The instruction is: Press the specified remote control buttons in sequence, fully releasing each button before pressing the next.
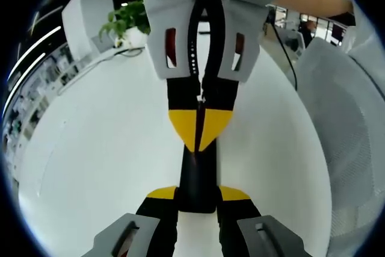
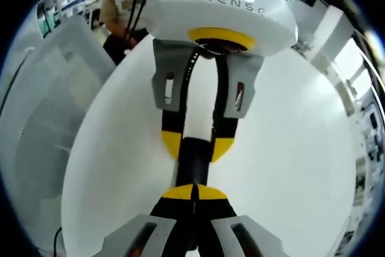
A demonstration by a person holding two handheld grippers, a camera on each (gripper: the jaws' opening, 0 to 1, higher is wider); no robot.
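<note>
A slim black remote (image 1: 197, 173) lies lengthwise between my left gripper's (image 1: 197, 195) yellow-tipped jaws, which are shut on its sides just above the white table (image 1: 96, 136). My right gripper (image 1: 198, 126) comes in from the opposite side. It is shut, and its yellow tips form one point that meets the remote's far end. In the right gripper view my own closed tips (image 2: 194, 192) sit at the near end of the remote (image 2: 194, 164). The left gripper (image 2: 197, 145) clamps the remote from beyond. The remote's buttons are hidden.
A grey mesh chair back (image 1: 346, 118) stands beside the table (image 2: 289, 148) and appears again in the right gripper view (image 2: 42, 106). A potted plant (image 1: 127, 21) and a white box (image 1: 87, 13) sit at the table's far edge. A person (image 2: 117, 4) is behind the left gripper.
</note>
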